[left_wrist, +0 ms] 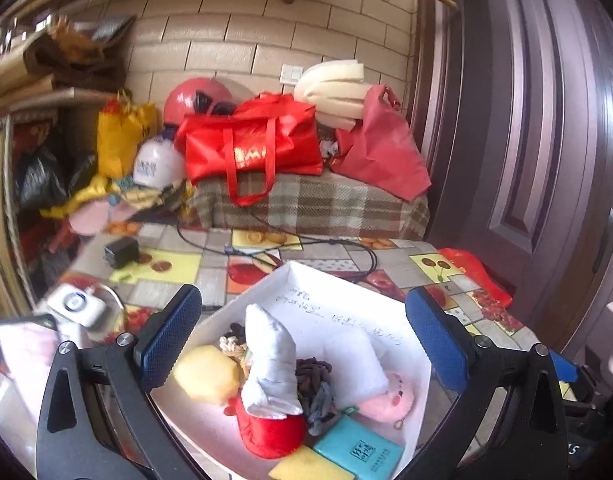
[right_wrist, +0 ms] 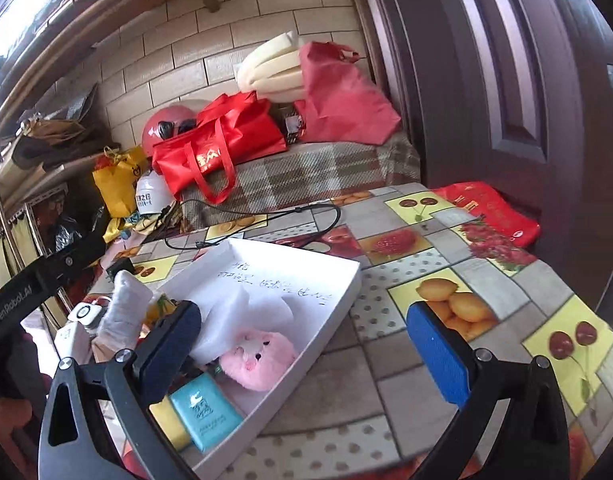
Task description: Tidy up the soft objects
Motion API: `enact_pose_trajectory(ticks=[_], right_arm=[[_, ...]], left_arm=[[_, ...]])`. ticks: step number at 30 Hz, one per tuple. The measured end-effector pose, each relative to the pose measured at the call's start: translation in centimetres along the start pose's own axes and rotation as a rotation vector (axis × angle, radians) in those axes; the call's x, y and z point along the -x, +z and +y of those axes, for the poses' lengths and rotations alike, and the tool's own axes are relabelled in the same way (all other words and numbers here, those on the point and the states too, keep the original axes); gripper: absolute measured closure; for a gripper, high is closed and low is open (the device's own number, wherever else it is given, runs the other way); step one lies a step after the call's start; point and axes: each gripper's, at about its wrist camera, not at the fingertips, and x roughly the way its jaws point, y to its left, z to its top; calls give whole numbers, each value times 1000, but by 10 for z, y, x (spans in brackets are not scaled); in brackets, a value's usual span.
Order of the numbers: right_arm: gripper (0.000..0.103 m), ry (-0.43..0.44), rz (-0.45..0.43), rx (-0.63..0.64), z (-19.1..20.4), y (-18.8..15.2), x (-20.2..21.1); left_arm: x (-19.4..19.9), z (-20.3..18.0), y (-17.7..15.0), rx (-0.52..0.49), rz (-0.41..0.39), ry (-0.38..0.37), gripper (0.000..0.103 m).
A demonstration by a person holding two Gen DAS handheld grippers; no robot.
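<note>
1. A white box [left_wrist: 420, 376] sits on a table [right_wrist: 386, 380] with a fruit-picture cloth.
2. The soft things are all in the box, bunched at its near end.
3. A pink fluffy toy [right_wrist: 258, 354] lies near the right wall of the box.
4. A white folded cloth [left_wrist: 356, 360] lies just behind the pink toy, touching it.
5. A doll with a tall grey hat [left_wrist: 270, 364] and a red bottom stands up in the middle of the box.
6. A yellow sponge [left_wrist: 206, 374] lies to the left of the doll, right beside it.
7. Dark hair ties [left_wrist: 312, 372] lie between the doll and the white cloth.
8. A blue-green packet [left_wrist: 356, 450] lies flat at the near end, beside a flat yellow cloth [left_wrist: 306, 466].
9. The left gripper [left_wrist: 302, 340] hangs over the box with its blue fingers spread wide. Nothing is pinched between them.
10. The right gripper [right_wrist: 302, 344] is spread wide too and holds nothing. Its left finger is over the box and its right finger is over the bare table.
11. Behind the table are a red bag [left_wrist: 250, 140], a pink bag [left_wrist: 380, 144], a red helmet [left_wrist: 194, 98] and a black cable [left_wrist: 306, 244].
12. A dark door [right_wrist: 506, 80] stands on the right.
</note>
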Motion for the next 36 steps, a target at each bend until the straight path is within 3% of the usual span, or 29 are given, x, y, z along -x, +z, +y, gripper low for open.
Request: enact_pose_trajectory(ticks=[5,9,16,21,24,28,36], right_arm=[[0,-40,-37,-1,-8,0,24],[0,-86,-91,13,-18,-3,43],[0,-78,-153,-4,-43,-6,76],[0,-24,-170,-28,-52,-8,97],[0,-49,-196,14,-45,-11,112],[0,-111,-219,50,-38,-14,125],[0,-42,-232,5,-48,-22,130]], left_arm=[[30,-20,-4,-5,10,72,0],[47,-25,-14,33,89,139,0],[79,-45,-40,-67,109,320,0],[93,-54,-50,-93,146,251,0],[101,-57,-52,-86,158,211,0],[111,-62,-55,-86,149,224,0],[122,-67,-58,-88,150,233,0]])
